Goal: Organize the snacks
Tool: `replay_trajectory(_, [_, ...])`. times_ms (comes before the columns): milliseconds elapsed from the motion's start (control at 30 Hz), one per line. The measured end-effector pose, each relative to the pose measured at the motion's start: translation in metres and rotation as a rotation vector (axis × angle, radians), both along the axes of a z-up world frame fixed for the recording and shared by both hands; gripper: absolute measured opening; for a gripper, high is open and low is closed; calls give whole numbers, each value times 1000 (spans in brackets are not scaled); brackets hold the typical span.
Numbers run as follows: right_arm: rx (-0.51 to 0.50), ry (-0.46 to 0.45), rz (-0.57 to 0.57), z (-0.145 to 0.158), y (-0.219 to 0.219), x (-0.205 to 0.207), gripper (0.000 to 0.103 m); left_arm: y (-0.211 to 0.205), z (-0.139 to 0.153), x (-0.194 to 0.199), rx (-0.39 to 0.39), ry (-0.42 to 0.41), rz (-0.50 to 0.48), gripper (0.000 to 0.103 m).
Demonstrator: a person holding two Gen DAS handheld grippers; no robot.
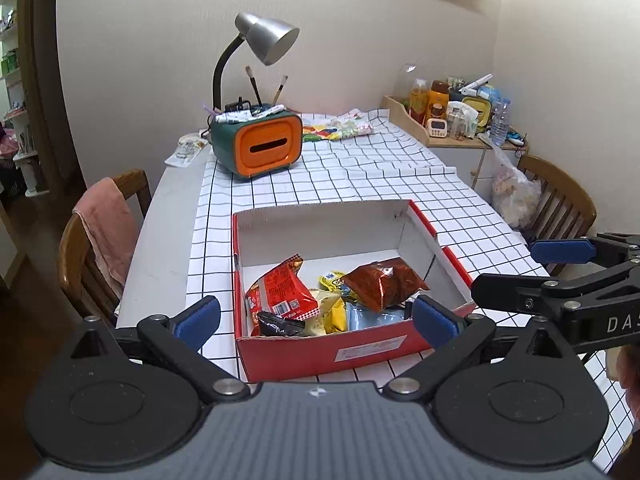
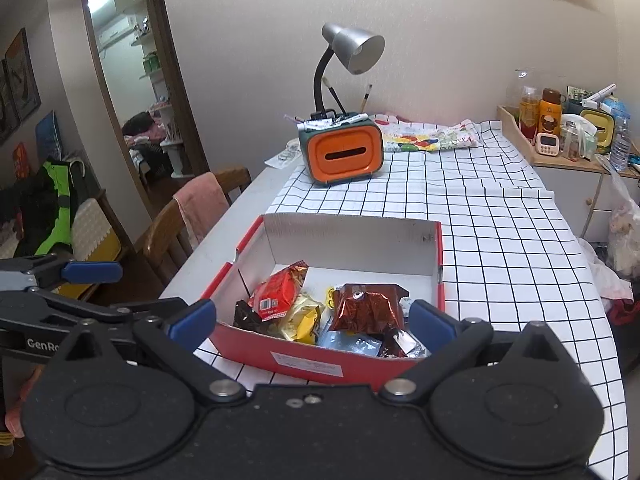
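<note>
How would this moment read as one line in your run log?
left gripper: open, empty | right gripper: open, empty | snack packets: piled in red box | box: on checked tablecloth

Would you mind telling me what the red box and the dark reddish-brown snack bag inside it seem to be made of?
Red box: likely cardboard, with a matte white inside and thin folded walls. Reddish-brown snack bag: probably metallised foil, crinkled with bright glints.

Glossy foil snack packets [image 1: 380, 286] lie in a matt cardboard box [image 1: 320, 354] on checked cloth [image 1: 360, 176].
</note>
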State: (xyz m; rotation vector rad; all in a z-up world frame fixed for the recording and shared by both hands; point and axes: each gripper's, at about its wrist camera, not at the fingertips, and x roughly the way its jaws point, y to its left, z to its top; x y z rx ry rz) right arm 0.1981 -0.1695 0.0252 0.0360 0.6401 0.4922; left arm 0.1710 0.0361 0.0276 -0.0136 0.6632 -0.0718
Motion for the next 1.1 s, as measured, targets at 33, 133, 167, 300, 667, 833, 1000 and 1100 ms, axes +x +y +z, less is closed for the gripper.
replay_trajectory(33, [2, -2, 1, 1, -1, -2, 103, -1, 1, -2, 0, -4, 0, 103])
replay_trajectory(133, [10, -13, -4, 3, -3, -9, 103, -2, 5, -6, 3, -14, 7, 103])
replay_trajectory(167, [17, -19, -3, 4, -4, -11, 103, -2, 6, -7, 3, -15, 10, 103])
replay_trajectory(300, [22, -34, -3, 7, -8, -17, 103, 1, 7, -9, -9, -9, 15, 103])
replay_trajectory(667, [14, -51, -15, 7, -8, -19, 103, -1, 9, -15, -13, -17, 17, 103])
replay_trajectory(833, [16, -46, -15, 6, -8, -19, 103, 0, 10, -13, -14, -14, 23, 103])
replay_trajectory(1000, [17, -46, -14, 7, -7, -19, 103, 0, 9, -13, -22, -8, 18, 103])
replay_trajectory(1100, [21, -44, -15, 7, -7, -18, 103, -1, 9, -13, -25, -7, 16, 103])
